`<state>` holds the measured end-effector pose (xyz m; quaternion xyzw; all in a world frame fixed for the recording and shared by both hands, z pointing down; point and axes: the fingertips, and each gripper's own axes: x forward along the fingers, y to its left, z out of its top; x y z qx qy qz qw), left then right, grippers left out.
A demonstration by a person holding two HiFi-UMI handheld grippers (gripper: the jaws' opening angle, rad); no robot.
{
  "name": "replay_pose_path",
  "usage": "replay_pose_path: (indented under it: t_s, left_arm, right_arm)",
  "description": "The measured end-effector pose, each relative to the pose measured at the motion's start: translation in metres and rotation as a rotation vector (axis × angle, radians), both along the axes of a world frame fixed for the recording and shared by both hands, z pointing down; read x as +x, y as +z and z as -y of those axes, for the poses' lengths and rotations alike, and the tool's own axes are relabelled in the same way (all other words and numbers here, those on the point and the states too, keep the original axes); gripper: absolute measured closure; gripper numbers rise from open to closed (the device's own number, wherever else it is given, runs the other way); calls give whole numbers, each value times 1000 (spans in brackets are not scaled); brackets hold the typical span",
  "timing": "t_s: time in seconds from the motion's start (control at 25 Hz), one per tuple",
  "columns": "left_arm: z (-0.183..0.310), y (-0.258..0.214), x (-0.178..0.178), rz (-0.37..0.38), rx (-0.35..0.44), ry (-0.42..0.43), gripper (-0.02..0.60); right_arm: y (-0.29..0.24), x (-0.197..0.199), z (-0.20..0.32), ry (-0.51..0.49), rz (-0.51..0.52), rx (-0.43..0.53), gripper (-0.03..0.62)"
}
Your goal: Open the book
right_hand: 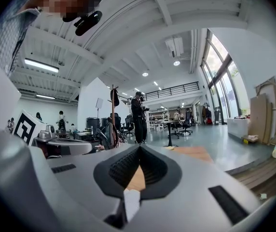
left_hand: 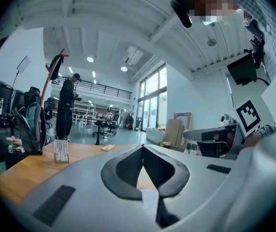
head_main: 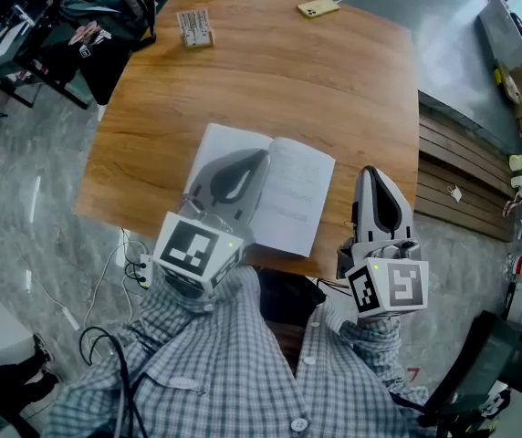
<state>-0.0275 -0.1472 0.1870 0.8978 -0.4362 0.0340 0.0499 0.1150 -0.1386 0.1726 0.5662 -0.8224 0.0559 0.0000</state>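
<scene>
shut tight on nothing: left gripper [head_main: 261, 156] over open book [head_main: 290, 199], right gripper [head_main: 368, 172] beside it. might push book off near table [head_main: 243, 62] edge if nudged.

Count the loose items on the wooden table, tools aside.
3: open book at the near edge, small box far left, yellow phone at the far edge. The left tool over the book may hide something small.

Wooden table [head_main: 243, 80], yellow phone [head_main: 318, 7] at far edge, perhaps a card stand [head_main: 194, 27]
</scene>
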Motion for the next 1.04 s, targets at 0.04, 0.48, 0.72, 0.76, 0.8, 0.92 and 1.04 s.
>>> replay_pose_path:
  t_s: [0.04,0.48,0.72,0.76,0.8,0.92,1.04]
  left_arm:
    - [0,0,-1,3,0,1,572]
    - [-6,1,15,78,45,63,572]
    - [-7,6,15,84,28,65,572]
    - [-7,5,15,86,27,67,572]
    - [-8,6,15,88,23,68,572]
    - [-10,5,14,83,16,70,572]
    - [-9,4,12,70,27,69,572]
  right_arm:
    - [1,-1,0,-3,-3,-3,574]
    - [9,1,1,15,14,-35,574]
    - [12,3,-1,17,15,-46,574]
    - [12,2,-1,14,14,-46,574]
    - [11,2,-1,11,12,-45,574]
    - [9,-2,-3,1,6,-43,574]
    - [9,-6,-2,-7,0,-43,574]
